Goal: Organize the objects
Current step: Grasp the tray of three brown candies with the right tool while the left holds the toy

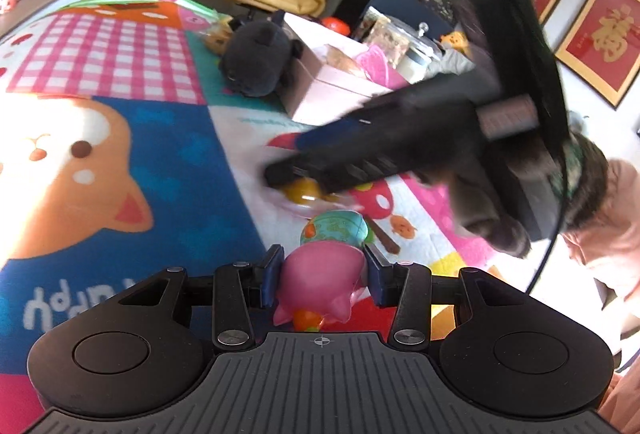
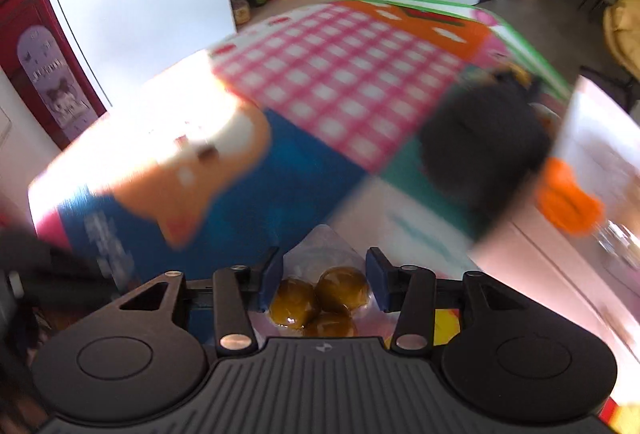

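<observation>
A big bright play mat (image 1: 120, 138) with a bear face covers the table. A pink box (image 1: 320, 86) sits on the mat, and a dark plush toy (image 1: 256, 62) leans on its side. The left tongs (image 1: 323, 276) squeeze a pink pig toy (image 1: 316, 286) between both blue pads, just in front of a little globe ball (image 1: 338, 228). The right tongs (image 2: 323, 280) hold a clear bag of brown balls (image 2: 320, 298) above the mat; the picture is blurry.
</observation>
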A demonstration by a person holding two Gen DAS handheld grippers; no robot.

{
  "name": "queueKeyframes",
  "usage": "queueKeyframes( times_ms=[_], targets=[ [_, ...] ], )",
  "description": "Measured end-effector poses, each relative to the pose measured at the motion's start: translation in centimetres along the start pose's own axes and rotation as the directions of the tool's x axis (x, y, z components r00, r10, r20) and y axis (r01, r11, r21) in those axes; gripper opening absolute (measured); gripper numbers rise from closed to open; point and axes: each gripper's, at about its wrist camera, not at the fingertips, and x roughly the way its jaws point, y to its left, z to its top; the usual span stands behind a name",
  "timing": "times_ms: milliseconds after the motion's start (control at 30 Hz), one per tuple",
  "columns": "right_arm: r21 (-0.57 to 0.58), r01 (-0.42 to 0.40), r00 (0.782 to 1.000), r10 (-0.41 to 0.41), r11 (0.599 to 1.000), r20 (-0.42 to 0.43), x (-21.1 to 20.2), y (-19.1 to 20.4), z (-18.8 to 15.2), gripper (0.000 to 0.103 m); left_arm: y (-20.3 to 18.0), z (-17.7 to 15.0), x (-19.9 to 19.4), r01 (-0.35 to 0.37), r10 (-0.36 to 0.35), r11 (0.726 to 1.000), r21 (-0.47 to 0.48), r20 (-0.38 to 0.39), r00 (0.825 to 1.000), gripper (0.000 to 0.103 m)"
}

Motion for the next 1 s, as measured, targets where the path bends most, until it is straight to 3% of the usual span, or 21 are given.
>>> queueKeyframes(
  times_ms=[67, 100, 167, 233, 400, 567, 733, 767, 833, 1000],
  targets=[
    [0.003, 0.049, 0.999, -0.049, 0.999, 0.014, -1.4, -1.2, -2.3, 0.054, -0.7, 0.0, 0.6, -0.004, 0.005, 1.000, 0.011, -0.017, 1.000, 0.047],
    [0.007, 0.084, 0.996, -0.084, 0.996, 0.021, -2.0, -1.8, -3.4, 0.066, -1.0, 0.1, 1.0, -0.007, 0.008, 1.000, 0.016, -0.025, 1.000, 0.047],
    [0.016, 0.184, 0.982, -0.185, 0.983, 0.041, -3.0, -3.2, -5.8, 0.076, -1.7, 0.5, 1.5, -0.013, 0.014, 1.000, 0.018, -0.038, 0.999, 0.047],
    [0.058, 0.249, 0.966, -0.252, 0.967, 0.054, -4.1, -4.6, -7.7, 0.078, -2.4, 0.8, 2.1, -0.019, 0.020, 1.000, 0.021, -0.044, 0.999, 0.047],
    [0.249, 0.161, 0.973, -0.196, 0.955, 0.123, -6.9, -6.4, -11.3, 0.090, -3.8, 2.0, 2.5, -0.081, 0.081, 0.997, 0.020, -0.017, 0.997, 0.047],
    [0.292, 0.096, 0.979, -0.143, 0.952, 0.144, -5.6, -6.2, -12.9, 0.092, -4.3, 3.4, 2.2, -0.161, 0.161, 0.987, 0.007, 0.011, 0.987, 0.047],
    [0.325, 0.144, 0.957, -0.216, 0.935, 0.196, -3.9, -5.9, -11.8, 0.096, -5.1, 3.6, 2.5, -0.207, 0.207, 0.978, 0.017, -0.003, 0.978, 0.047],
    [0.306, 0.161, 0.953, -0.228, 0.938, 0.198, -3.8, -5.6, -11.7, 0.092, -5.2, 3.6, 2.4, -0.211, 0.211, 0.977, 0.024, -0.004, 0.977, 0.047],
    [0.273, 0.143, 0.955, -0.206, 0.951, 0.215, -4.1, -5.2, -11.7, 0.076, -5.4, 3.5, 2.2, -0.218, 0.219, 0.975, 0.036, 0.000, 0.976, 0.047],
    [0.253, 0.156, 0.947, -0.218, 0.955, 0.238, -5.7, -4.1, -12.6, 0.076, -6.1, 3.3, 2.7, -0.225, 0.226, 0.973, 0.055, -0.015, 0.974, 0.047]
  ],
)
